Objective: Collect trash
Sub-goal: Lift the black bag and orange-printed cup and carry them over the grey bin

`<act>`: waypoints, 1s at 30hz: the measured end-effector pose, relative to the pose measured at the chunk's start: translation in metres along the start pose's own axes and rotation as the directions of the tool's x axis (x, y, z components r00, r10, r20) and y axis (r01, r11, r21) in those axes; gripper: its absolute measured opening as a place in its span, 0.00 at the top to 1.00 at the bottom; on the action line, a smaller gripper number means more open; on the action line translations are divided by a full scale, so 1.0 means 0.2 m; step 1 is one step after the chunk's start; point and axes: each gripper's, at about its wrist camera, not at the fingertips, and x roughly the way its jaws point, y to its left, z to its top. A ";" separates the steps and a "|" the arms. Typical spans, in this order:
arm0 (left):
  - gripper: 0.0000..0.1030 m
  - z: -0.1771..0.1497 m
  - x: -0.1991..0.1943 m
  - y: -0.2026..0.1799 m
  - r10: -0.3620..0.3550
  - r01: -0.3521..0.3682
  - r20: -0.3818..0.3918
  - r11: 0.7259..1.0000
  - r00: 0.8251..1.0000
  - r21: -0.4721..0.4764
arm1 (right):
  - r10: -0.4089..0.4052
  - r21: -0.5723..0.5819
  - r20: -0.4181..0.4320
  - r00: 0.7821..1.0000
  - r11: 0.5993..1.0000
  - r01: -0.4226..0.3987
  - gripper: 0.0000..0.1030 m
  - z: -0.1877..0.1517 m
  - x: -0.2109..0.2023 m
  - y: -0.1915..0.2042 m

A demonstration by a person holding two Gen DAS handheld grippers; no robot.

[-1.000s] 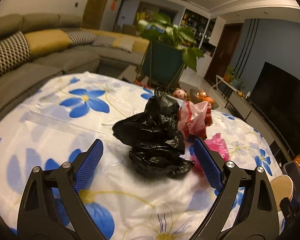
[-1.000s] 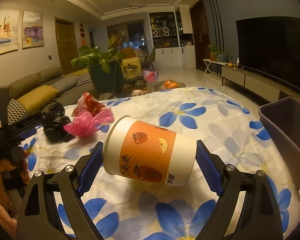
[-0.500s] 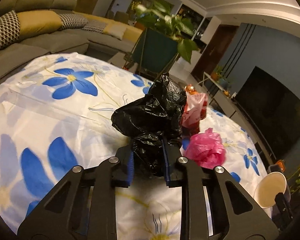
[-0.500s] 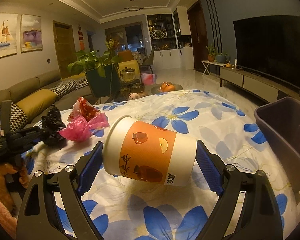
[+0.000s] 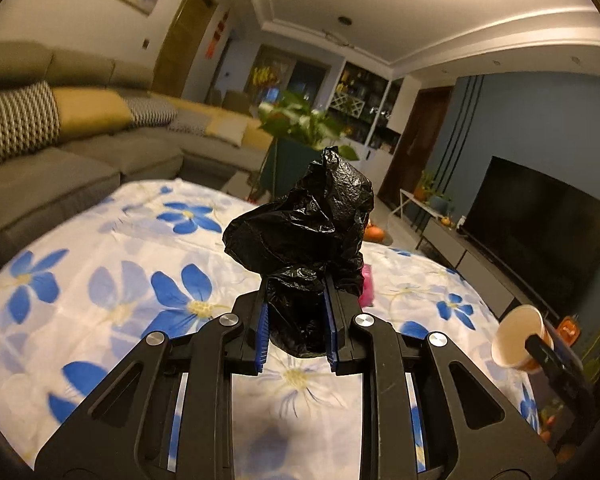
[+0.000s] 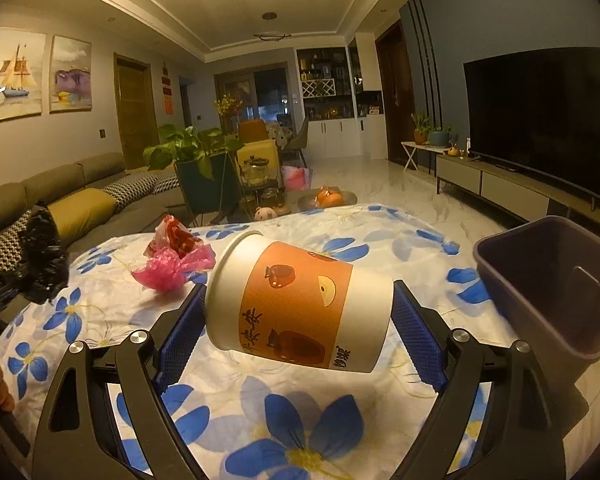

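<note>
above the flowered tablecloth (image 5: 112,280) the left gripper (image 5: 296,320) pinches a crumpled black bag (image 5: 304,224) between its blue pads, lifted clear of the cloth. the right gripper (image 6: 298,312) clamps a paper cup (image 6: 296,300) sideways, jaws wide around it. a pink bag (image 6: 168,272) lies on the cloth; a dark bin (image 6: 548,280) stands at the table's right edge.

Two close wrist views across one floral table (image 6: 284,420), perhaps from opposite sides.
</note>
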 end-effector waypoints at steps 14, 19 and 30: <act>0.80 -0.11 -0.05 -0.47 -0.153 0.158 -0.054 0.982 0.987 0.104 | -0.063 0.030 0.061 0.996 0.998 0.061 0.16 0.04 -0.22 -0.22; 0.80 -0.14 0.01 -0.71 -0.242 0.251 -0.081 0.957 0.967 0.142 | -0.113 0.039 0.079 0.990 0.993 0.110 0.16 0.06 -0.27 -0.34; 0.80 -0.22 0.16 -1.21 -0.394 0.414 -0.134 0.887 0.909 0.203 | -0.253 0.071 0.118 0.960 0.967 0.245 0.16 0.12 -0.33 -0.66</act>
